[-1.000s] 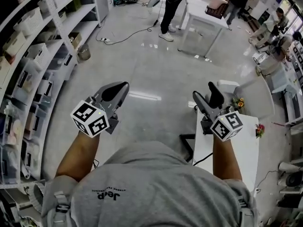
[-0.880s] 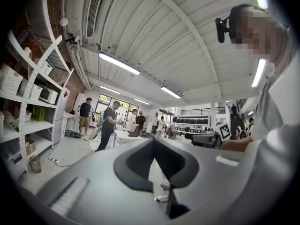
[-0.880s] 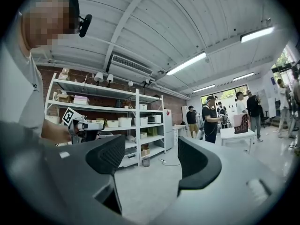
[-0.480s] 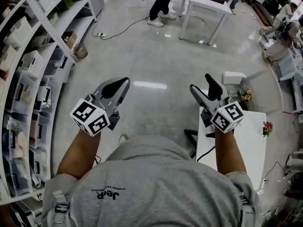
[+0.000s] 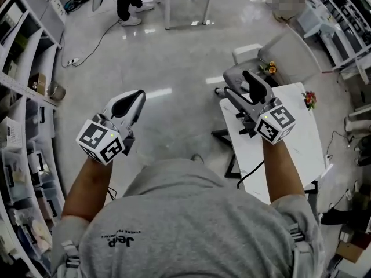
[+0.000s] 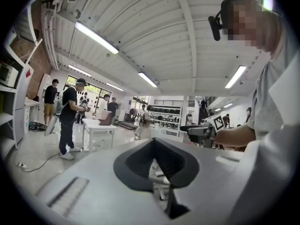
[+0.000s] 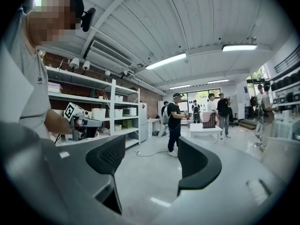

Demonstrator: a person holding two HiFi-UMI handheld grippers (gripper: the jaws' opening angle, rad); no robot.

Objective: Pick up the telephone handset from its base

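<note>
**Operator:** Where does the handset lie from the tongs?

**Manual:** Your left gripper (image 5: pixel 134 100) has its jaws pressed together on nothing, with only floor below. Your right gripper (image 5: pixel 239 84) has its jaws spread and empty, and the white table (image 5: pixel 284 167) is beneath it. No handset can be made out, so its long axis is unknown. A dark cable (image 5: pixel 250 175) below that gripper suggests the handset is hidden under it.

**Operator:** Which hand?

**Manual:** Probably the right. The table's edge lies just left of that gripper, and there is open tabletop to its right.
</note>
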